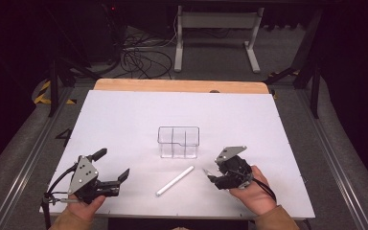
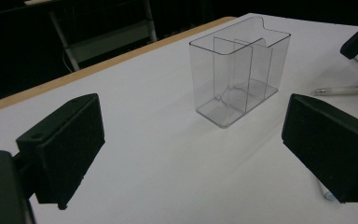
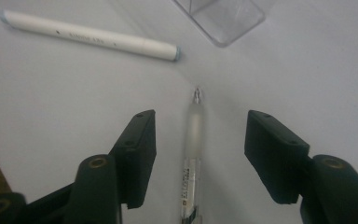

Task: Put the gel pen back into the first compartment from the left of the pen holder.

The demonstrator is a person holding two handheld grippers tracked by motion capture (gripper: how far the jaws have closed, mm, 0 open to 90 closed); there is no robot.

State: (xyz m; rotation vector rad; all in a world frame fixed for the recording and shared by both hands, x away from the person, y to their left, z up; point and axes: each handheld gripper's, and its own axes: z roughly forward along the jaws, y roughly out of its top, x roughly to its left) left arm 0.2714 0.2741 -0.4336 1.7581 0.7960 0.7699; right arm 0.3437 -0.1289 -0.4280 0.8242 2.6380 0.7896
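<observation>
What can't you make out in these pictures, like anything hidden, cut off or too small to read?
- Clear pen: its rear end is cut off by the bottom edge of the right gripper view; its label is too blurred to read.
- White marker: the print along its barrel is too small to read in the right gripper view.
- Same clear pen: in the high view the right tool covers most of it.

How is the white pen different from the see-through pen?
The white pen is solid white all over, while the see-through pen has a clear body with a silvery tip. The white pen lies on the table in the open, with nothing around it; the see-through pen lies between the open fingers of the right gripper. Both lie flat on the table near the clear box, outside it.
</observation>
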